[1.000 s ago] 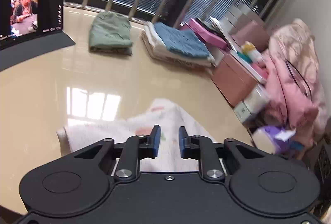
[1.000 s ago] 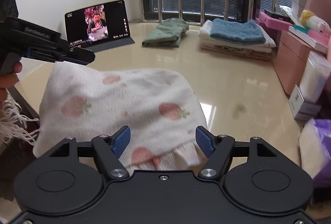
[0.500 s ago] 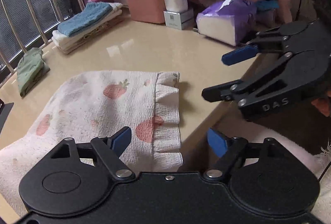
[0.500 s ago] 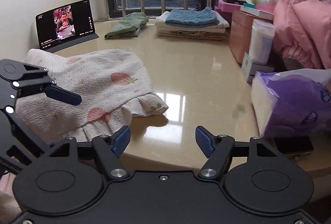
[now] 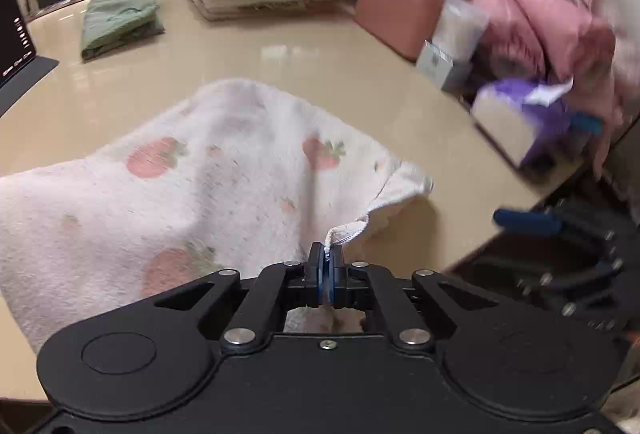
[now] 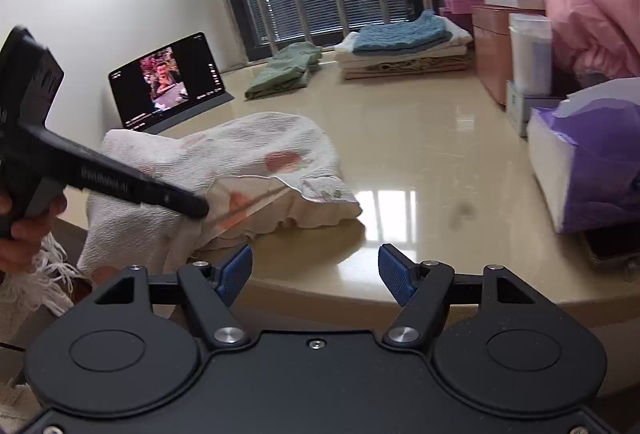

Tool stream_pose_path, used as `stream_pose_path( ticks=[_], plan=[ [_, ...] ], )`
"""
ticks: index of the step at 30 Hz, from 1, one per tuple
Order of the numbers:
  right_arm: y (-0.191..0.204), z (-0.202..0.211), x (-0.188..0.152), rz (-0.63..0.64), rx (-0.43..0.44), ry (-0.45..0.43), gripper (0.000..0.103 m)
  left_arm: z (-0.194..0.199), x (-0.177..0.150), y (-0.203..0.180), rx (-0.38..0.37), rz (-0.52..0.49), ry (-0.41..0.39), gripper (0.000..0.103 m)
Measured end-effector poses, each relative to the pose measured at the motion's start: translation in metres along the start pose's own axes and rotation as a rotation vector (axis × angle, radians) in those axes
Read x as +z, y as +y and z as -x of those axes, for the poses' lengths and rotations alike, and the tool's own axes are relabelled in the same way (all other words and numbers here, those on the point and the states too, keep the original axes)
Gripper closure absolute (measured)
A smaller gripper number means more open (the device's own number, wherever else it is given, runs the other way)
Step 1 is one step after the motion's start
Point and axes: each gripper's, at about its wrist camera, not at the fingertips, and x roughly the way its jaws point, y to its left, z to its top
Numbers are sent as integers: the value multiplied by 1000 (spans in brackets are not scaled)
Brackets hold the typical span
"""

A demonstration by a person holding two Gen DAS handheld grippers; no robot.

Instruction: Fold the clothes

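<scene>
While our left gripper (image 5: 327, 261) stays out of it — clamped on the strawberry garment (image 5: 192, 169)'s hem — right gripper (image 6: 314, 270) gapes empty; we pinch the opposite hem corner, lift level, avoid dragging

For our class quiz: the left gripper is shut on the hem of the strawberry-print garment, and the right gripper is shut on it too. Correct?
Not quite. The left gripper is shut on the strawberry-print garment, but the right wrist view shows the right gripper open, holding nothing.
</scene>
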Motion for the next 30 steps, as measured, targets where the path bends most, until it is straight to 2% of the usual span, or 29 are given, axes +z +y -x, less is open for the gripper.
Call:
stream_pose_path(
  ticks=[2, 4, 6, 10, 11, 12, 13, 14, 15, 18, 20, 23, 25, 26, 28, 30],
  plan=[
    [10, -9, 5, 16, 39, -24, 30, 20, 9, 16, -10, 71, -46, 101],
    [25, -20, 14, 27, 57, -63, 30, 59, 27, 15, -6, 54, -163, 101],
    [43, -38, 28, 46, 35, -100, 29, 96, 41, 12, 10, 31, -266, 101],
    [78, -79, 54, 118, -35, -90, 29, 151, 59, 8, 48, 5, -409, 101],
    [85, -87, 62, 141, -41, -83, 41, 163, 63, 6, 63, -1, -443, 101],
    [90, -90, 72, 152, -35, -90, 88, 175, 67, 8, 83, -5, -473, 101],
    [95, -93, 82, 164, -30, -96, 99, 186, 71, 8, 108, -6, -504, 101],
    [99, -96, 92, 175, -24, -103, 102, 197, 76, 8, 134, -6, -536, 101],
    [104, -94, 104, 194, -27, -129, 102, 207, 79, 10, 167, -5, -570, 101],
    [113, -59, 159, 254, -65, -292, 102, 243, 90, 21, 248, 18, -669, 101],
    [118, -31, 203, 262, -55, -382, 102, 263, 96, 29, 274, 36, -716, 101],
    [128, 4, 259, 250, -6, -459, 102, 271, 97, 41, 223, 75, -717, 101],
    [136, 20, 287, 244, 19, -487, 102, 257, 89, 44, 151, 80, -669, 99],
    [142, 25, 296, 247, 31, -493, 102, 249, 84, 45, 116, 83, -646, 96],
    [153, 36, 315, 252, 55, -506, 102, 228, 77, 47, 76, 114, -613, 72],
    [164, 47, 333, 256, 78, -518, 102, 208, 70, 50, 35, 145, -579, 24]
  ],
)
